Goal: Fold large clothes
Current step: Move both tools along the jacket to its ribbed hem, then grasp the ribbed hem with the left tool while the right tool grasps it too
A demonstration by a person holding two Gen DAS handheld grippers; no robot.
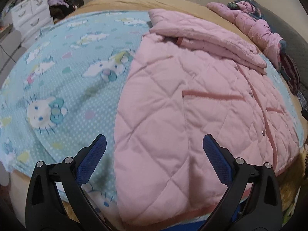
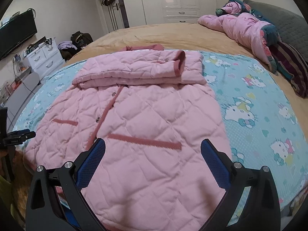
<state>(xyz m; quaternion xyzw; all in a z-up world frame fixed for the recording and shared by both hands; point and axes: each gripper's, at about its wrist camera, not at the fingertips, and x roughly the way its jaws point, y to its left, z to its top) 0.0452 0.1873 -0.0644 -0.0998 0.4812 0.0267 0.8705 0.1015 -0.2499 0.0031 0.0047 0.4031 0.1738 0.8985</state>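
Observation:
A pink quilted coat lies front-up on a light blue cartoon-print sheet on the bed. Both sleeves are folded across its upper part. It also shows in the right wrist view, with its dark pink pocket trims and snap placket. My left gripper is open and empty, just above the coat's hem near its left side. My right gripper is open and empty, above the hem near the coat's right side. The left gripper also shows at the left edge of the right wrist view.
The sheet lies on a tan bedspread. Another pink jacket and dark clothes are piled at the far right. White drawers, a TV and wardrobes stand beyond the bed.

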